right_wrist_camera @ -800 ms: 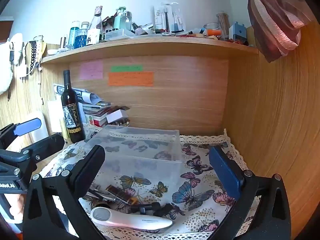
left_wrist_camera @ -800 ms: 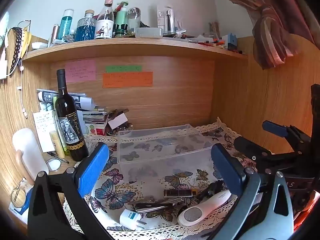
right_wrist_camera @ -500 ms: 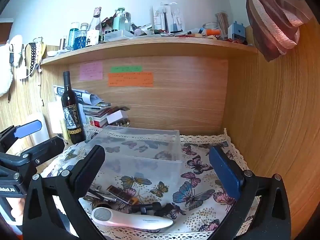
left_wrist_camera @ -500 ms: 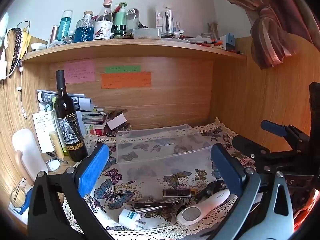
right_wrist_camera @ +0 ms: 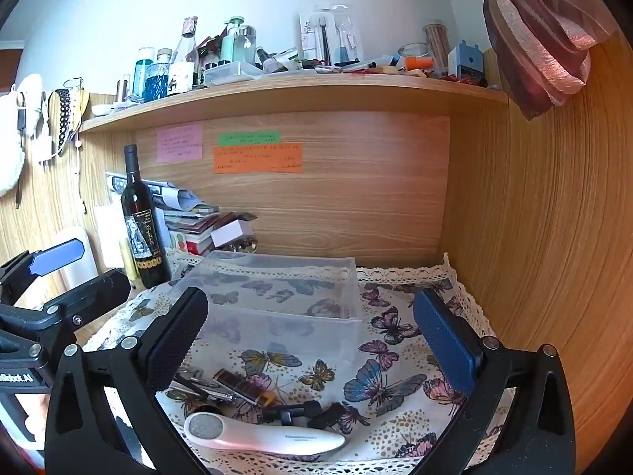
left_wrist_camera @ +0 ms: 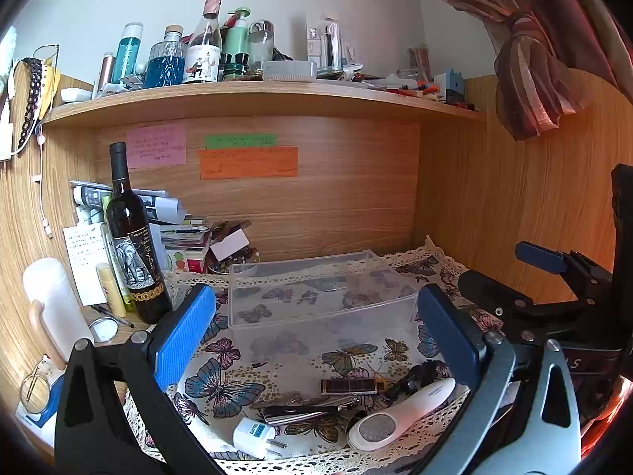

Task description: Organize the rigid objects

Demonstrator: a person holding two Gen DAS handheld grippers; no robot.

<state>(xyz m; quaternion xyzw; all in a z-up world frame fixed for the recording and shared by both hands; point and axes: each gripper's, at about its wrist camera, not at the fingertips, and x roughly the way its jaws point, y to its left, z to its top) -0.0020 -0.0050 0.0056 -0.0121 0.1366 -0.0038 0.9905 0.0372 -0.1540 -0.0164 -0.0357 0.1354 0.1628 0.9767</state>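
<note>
Clear plastic bin [left_wrist_camera: 324, 297] at the back of the butterfly cloth [left_wrist_camera: 221, 388], open on top and seemingly empty. Small rigid items in a heap at the front edge of the cloth, apart from the bin wall: white handheld device [left_wrist_camera: 399, 411], white plug adapter [left_wrist_camera: 253, 435], flat brown bar [left_wrist_camera: 348, 386], thin metal tools [left_wrist_camera: 304, 411], and some black pieces, maybe clips, too tangled to tell.

For a good pick: begin with one item at the rim of the heap, not in the middle. Take the plug adapter with the left gripper [left_wrist_camera: 314, 312], since lies free on its own side. Take the white handheld device with the right gripper [right_wrist_camera: 309, 308], across the narrow handle and not along the length. Come down straight, with one pad on each side before closing. Lift clear of the lace border, carry over the bin wall, release low inside. Keep away from the wine bottle [left_wrist_camera: 132, 245] at the left, tall and probably easy to tip.

Left gripper: spread wide, nothing between the blue pads, touches nothing, hovers above the heap. Right gripper: equally wide apart, grips nothing, hangs just beside the left one above the same cloth.
</note>
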